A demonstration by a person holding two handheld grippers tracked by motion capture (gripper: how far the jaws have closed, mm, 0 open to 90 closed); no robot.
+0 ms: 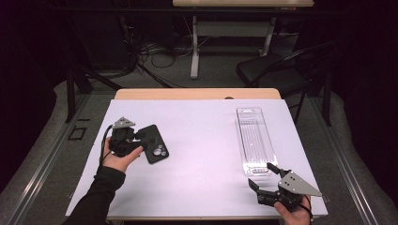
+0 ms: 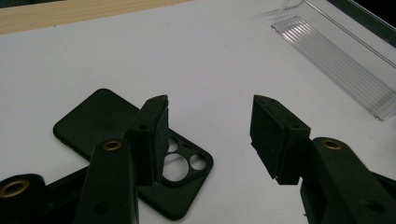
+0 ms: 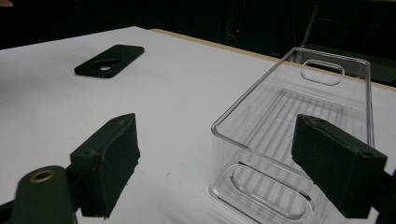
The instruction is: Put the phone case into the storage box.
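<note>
A black phone case (image 1: 152, 143) lies flat on the left of the white table cover, camera cutouts toward me. My left gripper (image 1: 140, 140) is open right beside it. In the left gripper view the left jaw stands over the black phone case (image 2: 88, 121) while the left gripper (image 2: 210, 105) has nothing between its jaws. A long clear plastic tray (image 1: 256, 140) lies empty on the right. My right gripper (image 1: 261, 174) is open just short of its near end. In the right gripper view the right gripper (image 3: 215, 122) frames the clear plastic tray's (image 3: 289, 107) near corner, with the black phone case (image 3: 109, 59) far off.
The white cover (image 1: 202, 164) spans the wooden table (image 1: 197, 93), with bare room between case and tray. The clear tray (image 2: 336, 56) lies far right in the left gripper view. A black chair (image 1: 277, 65) and another table's legs (image 1: 195, 47) stand beyond the far edge.
</note>
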